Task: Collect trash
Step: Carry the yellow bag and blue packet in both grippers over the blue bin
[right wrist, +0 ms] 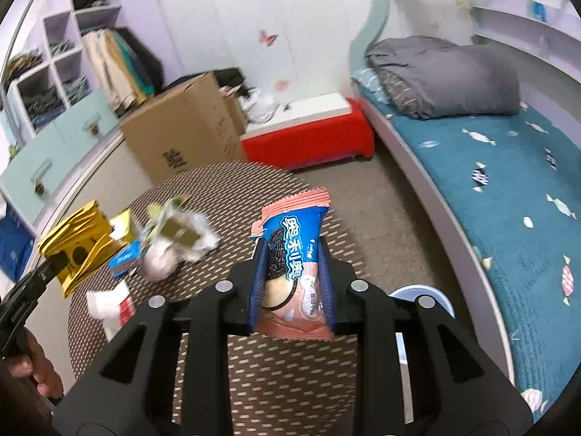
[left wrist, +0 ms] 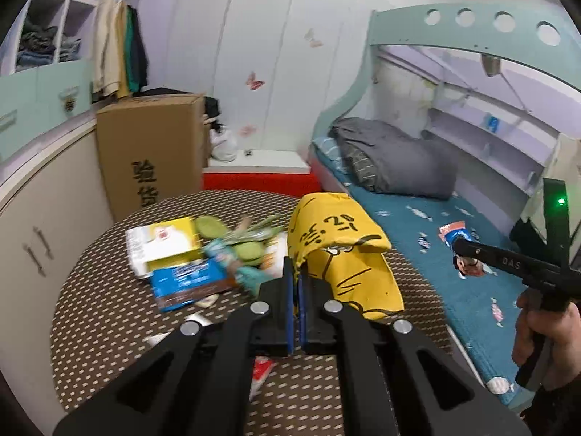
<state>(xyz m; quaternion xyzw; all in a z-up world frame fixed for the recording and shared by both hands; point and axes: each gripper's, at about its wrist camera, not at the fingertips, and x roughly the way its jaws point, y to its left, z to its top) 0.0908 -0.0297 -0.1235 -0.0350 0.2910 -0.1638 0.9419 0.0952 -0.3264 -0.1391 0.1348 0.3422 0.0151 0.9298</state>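
Jaws of left gripper [left wrist: 297,283] pinching yellow wrapper [left wrist: 345,254], right gripper [right wrist: 290,265] grasping cookie packet [right wrist: 294,272], blue bin [right wrist: 421,294] only in right view

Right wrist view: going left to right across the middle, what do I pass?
Yellow wrapper in the left gripper → crumpled trash pile on the table → cookie packet in the right gripper → blue bin rim → bed.

A home bedroom: bunk bed [left wrist: 417,196], grey quilt [right wrist: 446,76], clothes shelves [left wrist: 47,29]
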